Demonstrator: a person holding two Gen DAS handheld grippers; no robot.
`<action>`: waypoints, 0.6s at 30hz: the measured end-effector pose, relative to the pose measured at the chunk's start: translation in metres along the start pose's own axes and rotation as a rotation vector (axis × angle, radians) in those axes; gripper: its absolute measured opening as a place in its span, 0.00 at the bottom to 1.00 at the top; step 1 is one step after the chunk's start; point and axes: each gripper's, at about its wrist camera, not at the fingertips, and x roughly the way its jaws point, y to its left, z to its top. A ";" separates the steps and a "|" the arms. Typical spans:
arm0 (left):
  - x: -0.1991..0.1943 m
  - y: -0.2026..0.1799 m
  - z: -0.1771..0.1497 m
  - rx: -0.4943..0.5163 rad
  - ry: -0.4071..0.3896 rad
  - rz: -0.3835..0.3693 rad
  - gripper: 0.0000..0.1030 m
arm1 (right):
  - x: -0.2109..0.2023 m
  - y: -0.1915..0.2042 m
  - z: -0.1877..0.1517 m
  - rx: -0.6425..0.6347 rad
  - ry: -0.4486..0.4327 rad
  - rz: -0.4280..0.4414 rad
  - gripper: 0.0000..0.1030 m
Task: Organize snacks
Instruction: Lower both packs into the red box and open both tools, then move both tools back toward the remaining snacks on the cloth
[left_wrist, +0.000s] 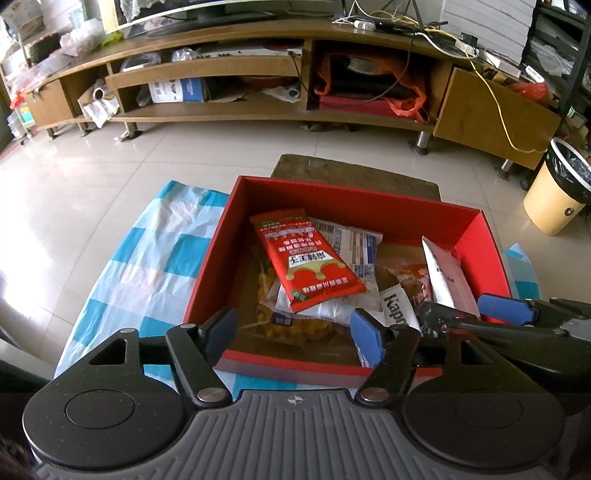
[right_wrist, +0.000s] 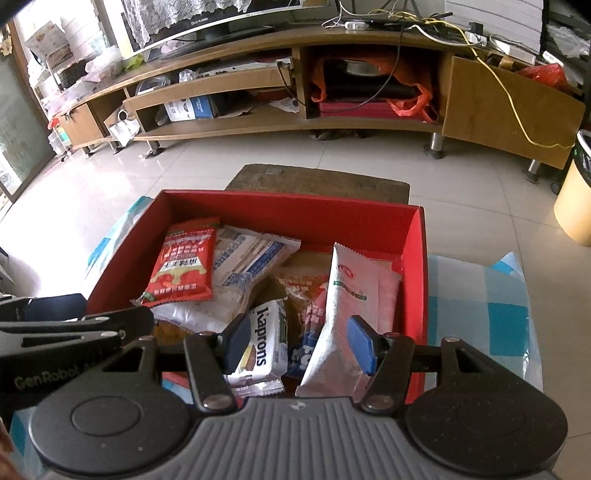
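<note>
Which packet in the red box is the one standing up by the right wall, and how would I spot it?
Start at the red cardboard box on the blue-and-white checked cloth. Along its right wall leans a tall pale pink-and-white sealed pouch, bottom end near the right gripper. Unlike the flat red packet and the white "Kaprons" pack, it stands nearly upright.

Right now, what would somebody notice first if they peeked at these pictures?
The big red box in the middle, stuffed with snack packets. A bright red packet lies on top at its left, and a tall white-and-pink packet leans at its right, between the fingers of the right claw. Blue-checked cloth lies underneath.
</note>
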 end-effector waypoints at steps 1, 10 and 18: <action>-0.001 0.001 -0.002 0.000 0.001 -0.001 0.75 | -0.001 0.000 -0.001 -0.002 0.003 0.001 0.55; -0.009 -0.002 -0.024 0.025 0.021 -0.019 0.80 | -0.010 0.000 -0.015 -0.020 0.029 -0.009 0.55; -0.017 -0.003 -0.059 0.038 0.078 -0.062 0.81 | -0.028 -0.005 -0.030 -0.035 0.035 -0.015 0.56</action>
